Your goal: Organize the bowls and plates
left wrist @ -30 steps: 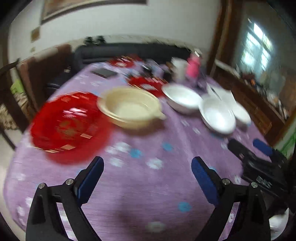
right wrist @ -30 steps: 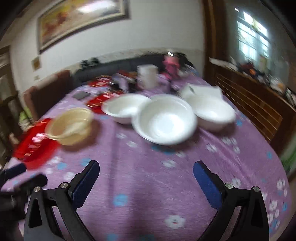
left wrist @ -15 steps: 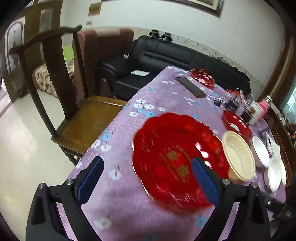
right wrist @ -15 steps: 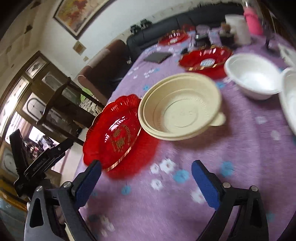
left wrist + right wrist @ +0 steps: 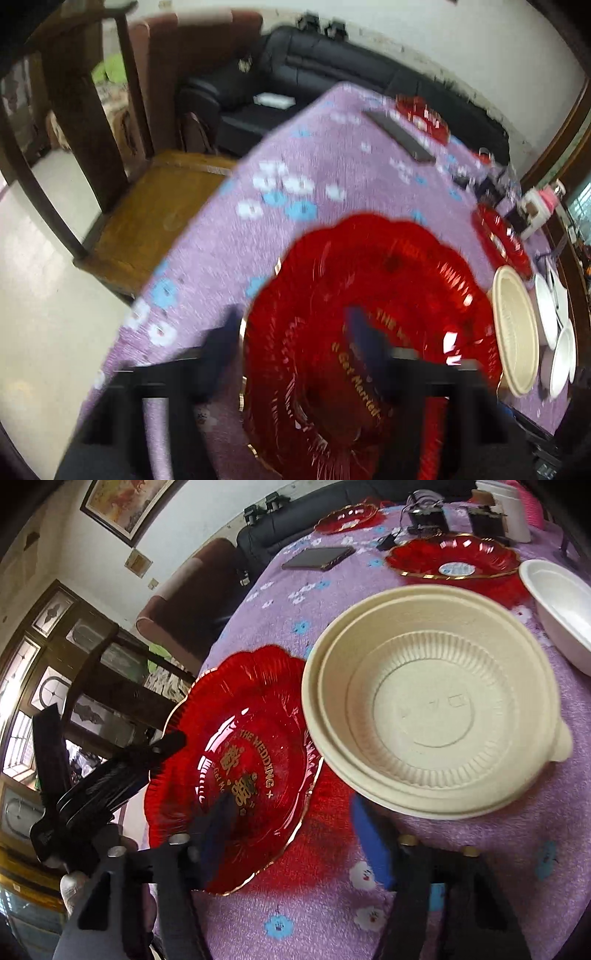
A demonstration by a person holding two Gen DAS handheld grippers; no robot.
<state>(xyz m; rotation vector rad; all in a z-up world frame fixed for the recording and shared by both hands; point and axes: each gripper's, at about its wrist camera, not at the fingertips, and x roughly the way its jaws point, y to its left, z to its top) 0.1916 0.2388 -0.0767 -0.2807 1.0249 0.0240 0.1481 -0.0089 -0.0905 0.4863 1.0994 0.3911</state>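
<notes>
A large red scalloped plate (image 5: 369, 325) (image 5: 240, 760) lies at the table's near left corner. My left gripper (image 5: 295, 343) is open and straddles its left rim, one finger outside, one over the plate; it also shows in the right wrist view (image 5: 110, 779). My right gripper (image 5: 295, 834) is open, one finger over the red plate's near edge, the other just below the cream bowl (image 5: 432, 698) (image 5: 515, 328), which overlaps the plate's right rim. White bowls (image 5: 557, 332) (image 5: 561, 605) sit further right.
The purple flowered tablecloth (image 5: 288, 184) covers the table. Two smaller red plates (image 5: 454, 559) (image 5: 347, 517), a dark phone (image 5: 319, 558), a white cup (image 5: 511, 507) and small items stand at the far end. A wooden chair (image 5: 155, 199) stands at the left edge.
Both grippers moved in closer to the large red plate and narrowed their opening. The left one now straddles the plate's rim; the right one dropped toward the plate and cream bowl.
</notes>
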